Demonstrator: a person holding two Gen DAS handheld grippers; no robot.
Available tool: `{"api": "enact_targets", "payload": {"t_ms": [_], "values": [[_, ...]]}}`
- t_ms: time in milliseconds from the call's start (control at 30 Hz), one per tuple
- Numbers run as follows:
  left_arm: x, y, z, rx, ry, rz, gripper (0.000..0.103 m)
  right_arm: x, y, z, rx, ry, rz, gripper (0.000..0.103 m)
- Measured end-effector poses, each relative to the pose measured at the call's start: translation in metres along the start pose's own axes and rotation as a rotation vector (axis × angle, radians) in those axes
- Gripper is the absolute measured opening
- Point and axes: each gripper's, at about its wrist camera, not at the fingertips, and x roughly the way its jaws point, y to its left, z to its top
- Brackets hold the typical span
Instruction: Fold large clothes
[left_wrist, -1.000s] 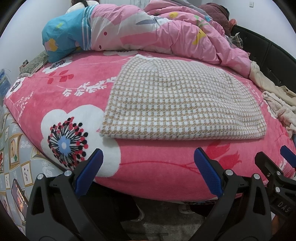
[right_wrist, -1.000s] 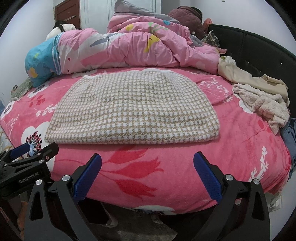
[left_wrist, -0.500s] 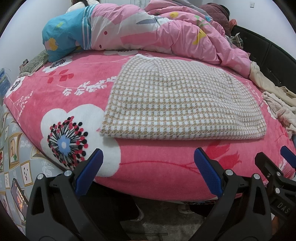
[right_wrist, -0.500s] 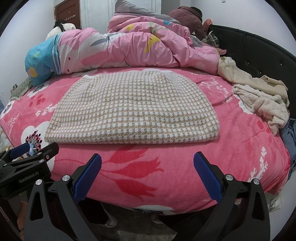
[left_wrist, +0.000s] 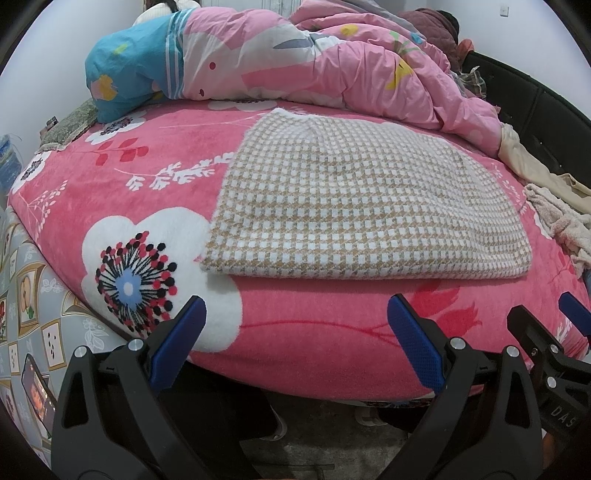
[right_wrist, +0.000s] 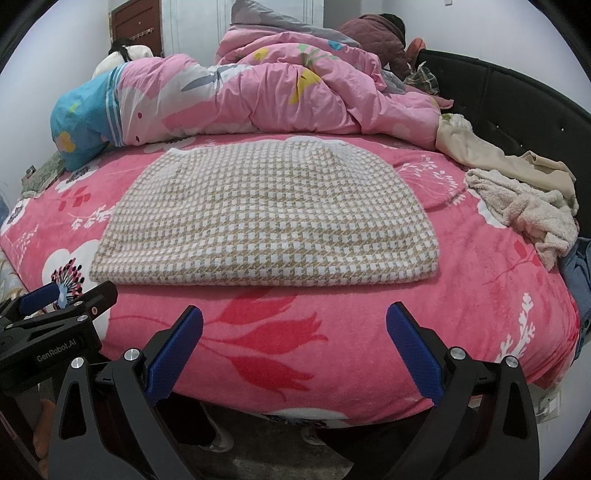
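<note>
A tan-and-white checked garment (left_wrist: 354, 206) lies folded flat into a wide rectangle on the pink flowered bed (left_wrist: 155, 206). It also shows in the right wrist view (right_wrist: 266, 218). My left gripper (left_wrist: 295, 339) is open and empty, held off the bed's near edge, below the garment's left half. My right gripper (right_wrist: 293, 343) is open and empty, off the near edge below the garment's middle. Each gripper shows at the edge of the other's view, the right one (left_wrist: 569, 325) and the left one (right_wrist: 55, 302).
A bunched pink quilt (right_wrist: 258, 85) lies along the far side of the bed. A pile of cream clothes and a fluffy towel (right_wrist: 517, 199) sits at the right, by the black headboard (right_wrist: 517, 107). A phone (left_wrist: 37, 391) stands low at the left.
</note>
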Motion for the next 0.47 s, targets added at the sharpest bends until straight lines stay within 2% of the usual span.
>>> {"api": "enact_targets", "payload": {"t_ms": [467], "values": [[-0.0002, -0.0002, -0.0001, 0.0, -0.002, 0.003, 0.095, 0.0, 0.0001, 0.0004, -0.002, -0.001, 0.002, 0.097]]}}
